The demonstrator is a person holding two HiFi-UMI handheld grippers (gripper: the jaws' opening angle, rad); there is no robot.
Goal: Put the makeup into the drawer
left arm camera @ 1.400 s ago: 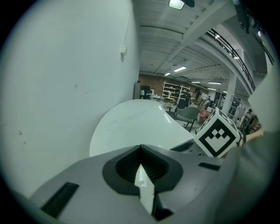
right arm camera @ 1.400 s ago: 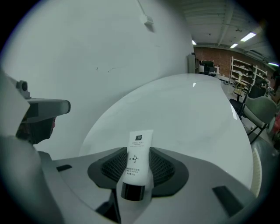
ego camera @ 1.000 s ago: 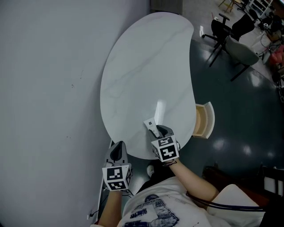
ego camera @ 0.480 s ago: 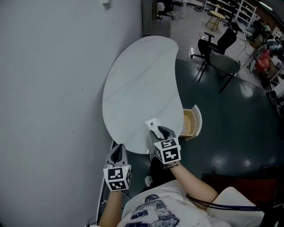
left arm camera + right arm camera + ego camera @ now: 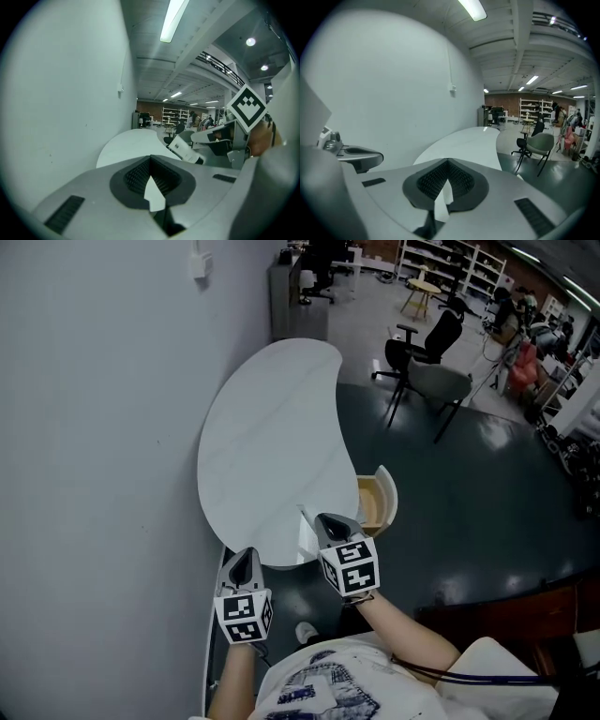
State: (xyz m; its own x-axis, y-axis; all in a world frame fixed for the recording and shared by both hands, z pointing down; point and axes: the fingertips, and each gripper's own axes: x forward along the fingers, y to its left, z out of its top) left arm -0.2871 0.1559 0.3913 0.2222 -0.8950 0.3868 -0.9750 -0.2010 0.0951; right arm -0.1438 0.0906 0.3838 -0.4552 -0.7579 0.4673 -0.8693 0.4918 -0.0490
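Running down the left, wall [image 5: 94,427]: plain grey, and every view shows it.
table [image 5: 272,427]: white, kidney-shaped, set against the wall. I get its top from all three views.
drawer [image 5: 373,504]: pulled open at the table's right edge, with a wooden inside. I only see it from the head view.
right gripper [image 5: 330,521]: over the table's near end. Its own view shows jaws that have just closed and are pressed together, with only a pale sliver in the notch and no object between them.
left gripper [image 5: 246,559]: just off the table's near edge, well apart from the drawer. Its own view shows the jaws pressed together, pinching nothing.
makeup [image 5: 183,149]: a white tube with a printed label and a dark end, clearest in the left gripper view, just beside the right gripper's tip. The head view shows it as a pale strip at the table's near end, outside the drawer. The right gripper view does not show it. I cannot tell whether it touches the jaws or lies on the table.
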